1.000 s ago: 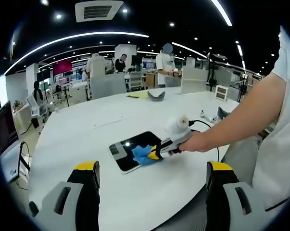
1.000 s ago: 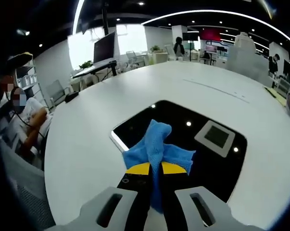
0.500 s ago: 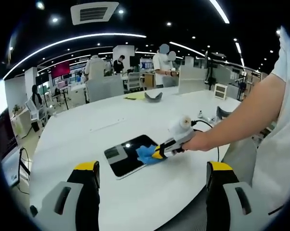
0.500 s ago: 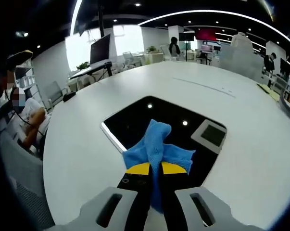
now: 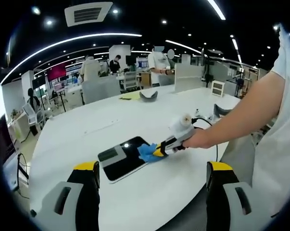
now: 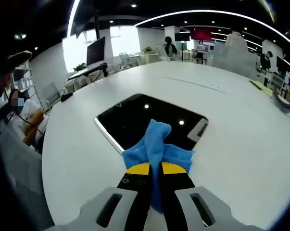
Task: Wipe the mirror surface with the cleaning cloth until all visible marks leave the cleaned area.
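Note:
A dark rectangular mirror (image 5: 121,158) (image 6: 145,118) lies flat on the white round table (image 5: 125,120) (image 6: 77,144), reflecting ceiling lights. A bunched blue cloth (image 5: 147,152) (image 6: 157,144) rests on the mirror's near right edge. My right gripper (image 6: 155,168) is shut on the blue cloth, its yellow-tipped jaws pinching the fabric; in the left gripper view it (image 5: 159,151) reaches in from the right in a person's hand. My left gripper (image 5: 152,173) hangs back above the table's near edge, open and holding nothing.
A white cable and small items (image 5: 207,117) lie at the table's right side, a dark curved object (image 5: 148,96) and a yellow sheet (image 5: 129,96) at its far side. Desks, chairs, monitors and several people stand around the office.
The right gripper has dragged the cloth across the mirror toward its right edge. The mirror now sits further left in both views.

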{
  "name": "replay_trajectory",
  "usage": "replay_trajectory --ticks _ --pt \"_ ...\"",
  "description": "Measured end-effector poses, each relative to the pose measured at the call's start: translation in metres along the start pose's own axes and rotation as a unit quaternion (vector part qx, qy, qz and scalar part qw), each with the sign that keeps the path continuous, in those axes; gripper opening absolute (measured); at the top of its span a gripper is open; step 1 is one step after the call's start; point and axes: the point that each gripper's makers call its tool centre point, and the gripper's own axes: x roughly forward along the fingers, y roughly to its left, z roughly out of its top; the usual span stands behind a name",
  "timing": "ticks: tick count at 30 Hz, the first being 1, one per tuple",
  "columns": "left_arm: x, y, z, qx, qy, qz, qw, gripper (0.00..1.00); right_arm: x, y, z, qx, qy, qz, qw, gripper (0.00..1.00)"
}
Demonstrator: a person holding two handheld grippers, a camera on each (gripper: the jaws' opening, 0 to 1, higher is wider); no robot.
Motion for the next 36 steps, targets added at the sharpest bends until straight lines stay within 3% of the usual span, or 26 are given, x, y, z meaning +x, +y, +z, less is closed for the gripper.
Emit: replay_trajectory --ticks 11,20,24,36 --pt "-0.009 -0.002 -0.003 -0.003 0.002 0.009 0.9999 0.93 -0.001 -0.001 0.0 0.02 -0.008 -0.026 0.9994 0.02" --pt "-0.016 0.002 -0.002 0.0 0.008 0.009 0.9999 0.93 -0.002 0.0 0.0 0.041 -0.021 -0.079 0.9958 0.02" --pt "-0.014 0.011 -0.01 0.0 0.016 0.007 0.9998 0.93 -0.002 -0.002 0.0 0.042 -0.023 -0.088 0.995 0.02" --pt "-0.019 0.04 -0.007 -0.008 -0.003 0.005 1.0 0.93 -0.002 -0.004 0.0 0.065 -0.029 -0.114 0.9909 0.02"
